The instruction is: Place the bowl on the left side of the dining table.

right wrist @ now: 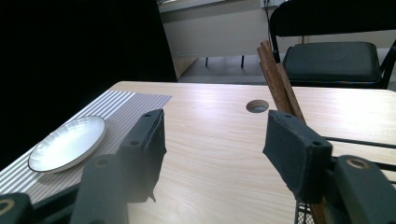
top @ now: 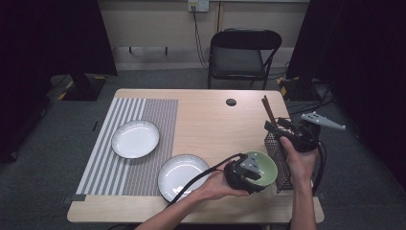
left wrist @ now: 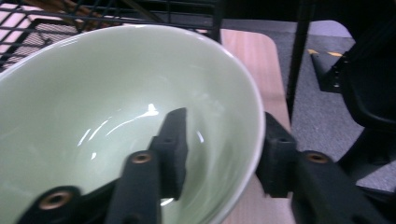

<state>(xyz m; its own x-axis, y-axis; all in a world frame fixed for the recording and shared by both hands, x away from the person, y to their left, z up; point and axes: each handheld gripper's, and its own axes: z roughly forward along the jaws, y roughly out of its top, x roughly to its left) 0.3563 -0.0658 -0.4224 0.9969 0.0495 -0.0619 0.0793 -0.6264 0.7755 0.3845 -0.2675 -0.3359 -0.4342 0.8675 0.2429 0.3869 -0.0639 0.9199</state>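
Surface (top: 206,120) is carrying everything: pale wood top, round cable hole (top: 231,102) sitting near the far edge.

Striped placemat (top: 129,143) is lying along the left side of the surface. Far white plate (top: 135,139) is resting fully on the placemat. Near white plate (top: 182,176) is sitting at the mat's right edge, part on the mat and part on bare wood.

Black wire basket (top: 282,163) is standing at the right edge of the surface, brown chopsticks (top: 268,111) sticking up out of its far end.

Green bowl (top: 262,167) is sitting tilted just left of the basket and right of the near plate, close to the front edge. Can't tell whether its base is touching the surface.

Left claw (left wrist: 219,154) is straddling the bowl's rim: one jaw inside the bowl, the other outside against the wall. Both pads are looking pressed on the rim, so it's gripping the bowl. In the high view the left claw (top: 249,175) is coming in from the bowl's near-left side.

Right claw (right wrist: 212,149) is hanging open, nothing between the jaws, pointing across the surface toward the far plate. In the high view the right claw (top: 275,127) is hovering over the basket's far end, beside the chopsticks.
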